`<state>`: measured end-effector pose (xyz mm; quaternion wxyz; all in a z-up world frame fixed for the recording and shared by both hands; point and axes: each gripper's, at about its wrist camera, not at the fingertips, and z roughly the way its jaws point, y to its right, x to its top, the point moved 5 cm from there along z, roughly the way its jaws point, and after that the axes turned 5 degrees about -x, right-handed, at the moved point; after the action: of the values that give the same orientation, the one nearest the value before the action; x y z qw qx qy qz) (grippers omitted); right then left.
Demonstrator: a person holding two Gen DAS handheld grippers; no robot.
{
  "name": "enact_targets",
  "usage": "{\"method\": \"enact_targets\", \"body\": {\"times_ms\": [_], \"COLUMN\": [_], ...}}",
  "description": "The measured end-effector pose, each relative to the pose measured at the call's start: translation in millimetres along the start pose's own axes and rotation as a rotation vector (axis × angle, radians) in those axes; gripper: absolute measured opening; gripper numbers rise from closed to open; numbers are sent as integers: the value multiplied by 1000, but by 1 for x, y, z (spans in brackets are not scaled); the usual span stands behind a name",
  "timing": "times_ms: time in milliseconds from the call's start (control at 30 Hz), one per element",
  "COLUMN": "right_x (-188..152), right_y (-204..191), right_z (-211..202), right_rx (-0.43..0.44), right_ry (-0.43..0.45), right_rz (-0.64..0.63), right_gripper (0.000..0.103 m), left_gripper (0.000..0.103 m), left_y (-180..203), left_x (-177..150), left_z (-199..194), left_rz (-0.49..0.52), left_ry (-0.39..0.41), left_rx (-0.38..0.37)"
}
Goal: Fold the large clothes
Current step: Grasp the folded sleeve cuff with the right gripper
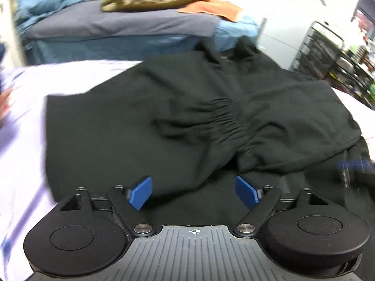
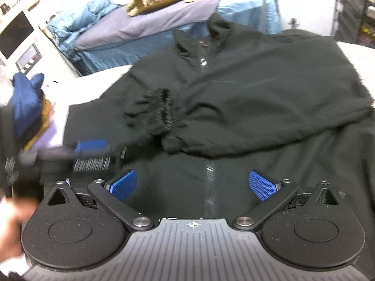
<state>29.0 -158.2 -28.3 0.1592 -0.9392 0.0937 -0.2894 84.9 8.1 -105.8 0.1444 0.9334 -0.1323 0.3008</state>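
I have the black jacket (image 2: pixel 246 98) spread flat on the white bed (image 1: pixel 25 121), filling the middle of both views, collar toward the top of the frame and hem at the bottom edge under my tools. Its long axis runs straight away from me, marked by the zipper (image 2: pixel 209 182) that sits almost dead centre between the right gripper's blue pads. One sleeve is already laid across the chest, its gathered cuff (image 1: pixel 230 119) lying centre frame in the left view and a little left of centre in the right view. My left gripper (image 1: pixel 194 193) hangs just above the hem with its jaws wide apart and nothing between them; my right gripper (image 2: pixel 192 185) does the same, spread wide and empty. In the right view I can see the left gripper (image 2: pixel 91 152) as a blur at the left edge, low over the cloth, so the two tools sit side by side along the hem. Both are tilted down and forward, looking up the garment. I judge the next fold turns on the hem: each tool is equally near its own bottom corner, and the lift would go away from me toward the collar.
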Motion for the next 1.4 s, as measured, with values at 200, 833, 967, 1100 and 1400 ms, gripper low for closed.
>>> {"method": "enact_targets", "body": {"times_ms": [200,833,967,1100,1400], "right_x": [37,70,83,83,70], "right_y": [-34,-66,-47,1,60], "right_z": [37,53,25,23,63], "right_rx": [72,25,-59,-157,-252], "right_ry": [53,195,280,252,110], "right_rz": [-78,-308,-346,-273,-122], "right_gripper": [94,27,27,28,56], "left_gripper": [103,103,103,103,103], "left_y": [-51,-84,-81,-73,-57], "left_x": [-40,-47,-14,16,44], "left_z": [-38,-63,-53,-38,28], "left_rz": [-173,-296,-234,-155,-69], "left_ry": [-17,6,29,50,-70], "left_rx": [83,130,106,97,119]}}
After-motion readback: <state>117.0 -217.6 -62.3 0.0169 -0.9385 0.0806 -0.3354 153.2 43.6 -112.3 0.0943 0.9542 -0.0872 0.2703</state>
